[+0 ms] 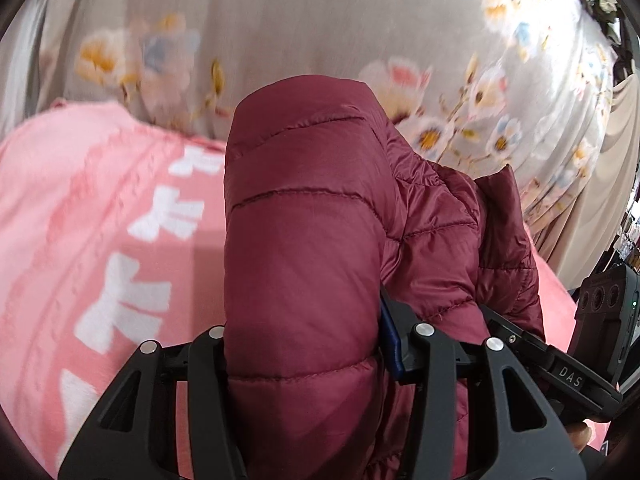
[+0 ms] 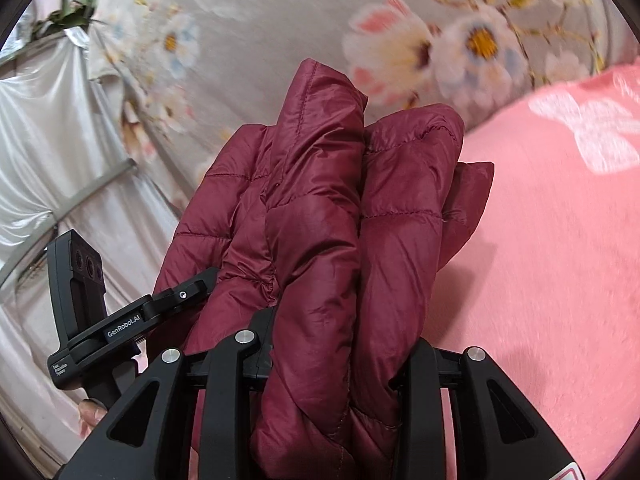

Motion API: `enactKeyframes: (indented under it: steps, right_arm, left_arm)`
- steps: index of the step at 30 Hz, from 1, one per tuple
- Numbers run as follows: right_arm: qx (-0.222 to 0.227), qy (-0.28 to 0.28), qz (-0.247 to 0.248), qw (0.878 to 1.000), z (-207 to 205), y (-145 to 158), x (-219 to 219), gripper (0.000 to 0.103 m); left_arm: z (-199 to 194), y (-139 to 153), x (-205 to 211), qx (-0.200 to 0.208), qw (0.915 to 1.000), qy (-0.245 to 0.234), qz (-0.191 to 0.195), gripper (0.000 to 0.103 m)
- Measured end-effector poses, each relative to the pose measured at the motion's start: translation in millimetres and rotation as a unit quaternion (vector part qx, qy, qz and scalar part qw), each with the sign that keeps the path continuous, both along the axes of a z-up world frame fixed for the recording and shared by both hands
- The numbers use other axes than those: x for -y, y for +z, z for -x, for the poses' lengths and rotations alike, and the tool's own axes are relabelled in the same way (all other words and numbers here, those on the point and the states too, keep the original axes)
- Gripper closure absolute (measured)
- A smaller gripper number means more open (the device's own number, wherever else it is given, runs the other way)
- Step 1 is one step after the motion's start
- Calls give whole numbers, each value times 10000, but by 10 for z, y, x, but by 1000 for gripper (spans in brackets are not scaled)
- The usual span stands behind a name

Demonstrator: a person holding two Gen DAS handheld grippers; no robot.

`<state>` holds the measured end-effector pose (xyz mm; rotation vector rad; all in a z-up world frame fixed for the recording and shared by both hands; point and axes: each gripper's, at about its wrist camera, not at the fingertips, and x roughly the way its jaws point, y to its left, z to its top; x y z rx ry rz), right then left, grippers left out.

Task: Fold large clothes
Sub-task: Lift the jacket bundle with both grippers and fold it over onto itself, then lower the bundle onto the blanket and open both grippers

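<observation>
A maroon quilted puffer jacket is bunched in thick folds and fills the middle of both views. My left gripper is shut on a padded fold of it, the fabric hiding the fingertips. My right gripper is shut on another thick bunch of the same jacket, which stands up between its fingers. The right gripper's body shows at the left wrist view's lower right, close beside the left one. The left gripper's body shows at the right wrist view's lower left.
A pink blanket with white patterns lies under the jacket and also shows in the right wrist view. A grey floral bedsheet spreads beyond it. White draped cloth hangs at the left.
</observation>
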<state>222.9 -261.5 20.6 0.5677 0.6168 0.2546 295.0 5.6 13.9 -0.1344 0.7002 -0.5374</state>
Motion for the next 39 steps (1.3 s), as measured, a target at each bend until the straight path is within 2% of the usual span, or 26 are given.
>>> enactKeyframes:
  steps: [6, 10, 15, 16, 18, 22, 24, 27, 31, 32, 34, 36, 39]
  right_arm:
    - [-429, -66, -3, 9991, -71, -359, 14, 73]
    - [-538, -63, -22, 9985, -87, -427, 19, 71]
    - [-788, -93, -85, 9968, -144, -502, 28, 61]
    - [-841, -98, -136, 9963, -159, -525, 42, 59]
    - [-919, -112, -252, 9954, -173, -568, 77, 52]
    - [-1052, -274, -443, 9931, -133, -606, 165, 42]
    - [-1135, -384, -338, 9922, -28, -571, 203, 37]
    - [-1185, -481, -72, 9918, 254, -456, 284, 37]
    - [-1066, -865, 571, 9889, 659, -189, 381, 36]
    - [-907, -989, 804, 9877, 749, -63, 376, 38]
    - [-633, -1107, 1218, 9843, 813, 142, 293, 49]
    - [-522, -1075, 1608, 9797, 765, 289, 149, 73]
    - [-467, -817, 1885, 9775, 604, 337, -91, 93]
  left_arm:
    - [-122, -416, 43, -379, 9991, 23, -167, 55]
    - [-152, -505, 29, -400, 9989, 95, -226, 49]
    - [-190, -587, 65, -509, 9977, 200, -399, 38]
    - [-199, -598, 67, -532, 9973, 247, -431, 35]
    - [-220, -627, 81, -562, 9955, 473, -605, 15]
    - [-196, -625, 120, -480, 9912, 821, -921, 5]
    - [-142, -612, 113, -494, 9887, 944, -1059, 5]
    - [31, -538, -6, -632, 9858, 1116, -1083, 5]
    - [311, -324, -206, -652, 9804, 1509, -1085, 5]
    - [358, -257, -226, -611, 9777, 1635, -1172, 5]
    - [425, -123, -208, -476, 9728, 1807, -1367, 5]
    - [489, 43, -103, -247, 9688, 1887, -1590, 5]
    - [518, 181, 142, -136, 9709, 1672, -1710, 5]
